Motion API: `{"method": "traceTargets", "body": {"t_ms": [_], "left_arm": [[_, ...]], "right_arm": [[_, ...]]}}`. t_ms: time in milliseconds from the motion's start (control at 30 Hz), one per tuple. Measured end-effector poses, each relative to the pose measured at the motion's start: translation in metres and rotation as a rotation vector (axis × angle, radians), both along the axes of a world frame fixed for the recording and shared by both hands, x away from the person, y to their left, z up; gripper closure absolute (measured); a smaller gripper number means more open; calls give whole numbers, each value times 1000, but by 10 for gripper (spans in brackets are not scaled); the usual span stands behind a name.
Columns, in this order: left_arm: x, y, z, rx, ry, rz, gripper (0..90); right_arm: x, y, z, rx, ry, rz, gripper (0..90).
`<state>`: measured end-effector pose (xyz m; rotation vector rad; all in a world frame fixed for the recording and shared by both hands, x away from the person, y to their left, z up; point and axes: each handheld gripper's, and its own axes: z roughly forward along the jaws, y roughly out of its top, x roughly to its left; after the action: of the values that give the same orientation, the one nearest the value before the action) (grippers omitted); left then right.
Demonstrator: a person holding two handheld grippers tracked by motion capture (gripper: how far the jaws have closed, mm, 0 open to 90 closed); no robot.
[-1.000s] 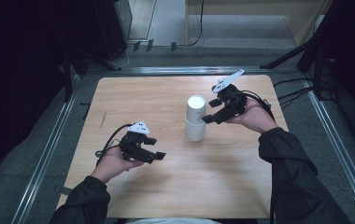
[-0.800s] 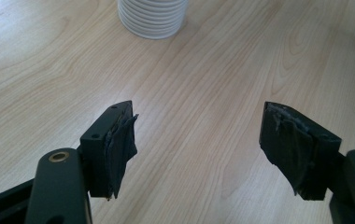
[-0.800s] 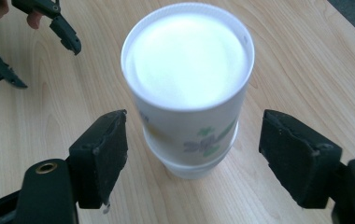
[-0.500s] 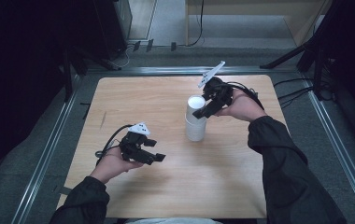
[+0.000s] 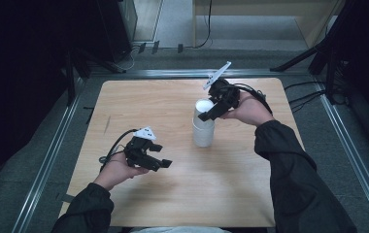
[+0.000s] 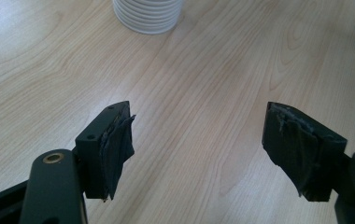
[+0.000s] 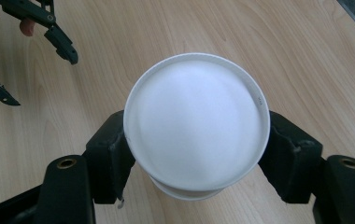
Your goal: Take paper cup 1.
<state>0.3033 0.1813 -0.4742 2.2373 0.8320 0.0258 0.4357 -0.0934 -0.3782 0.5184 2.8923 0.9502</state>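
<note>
Stack of white ribbed paper cups (image 5: 203, 127) upright mid-bench toward the far edge, right gripper (image 7: 194, 154) jaws just closed, clenched on the top cup, left gripper (image 6: 199, 154) released, jaws just widening over bare wooden bench (image 5: 148, 102) near the front-left corner

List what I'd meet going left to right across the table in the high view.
left gripper, jaws apart over bare table → stack of white cups, upside down → right gripper, its jaws just closed on the top cup → right hand
</note>
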Motion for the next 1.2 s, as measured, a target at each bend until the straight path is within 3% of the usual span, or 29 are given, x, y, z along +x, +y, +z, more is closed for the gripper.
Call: {"method": "traceTargets", "body": {"t_ms": [300, 633, 900, 1200], "left_arm": [[0, 1, 1, -2, -4, 0, 243], [1, 2, 2, -11, -4, -2, 225], [0, 2, 5, -26, -25, -13, 203], [0, 3, 7, -46, -17, -15, 189]], "right_arm": [[0, -3, 4, 11, 6, -6, 331], [-1, -2, 19, 6, 21, -13, 337], [-5, -5, 38, 29, 14, -15, 340], [-10, -9, 60, 50, 2, -21, 341]]}}
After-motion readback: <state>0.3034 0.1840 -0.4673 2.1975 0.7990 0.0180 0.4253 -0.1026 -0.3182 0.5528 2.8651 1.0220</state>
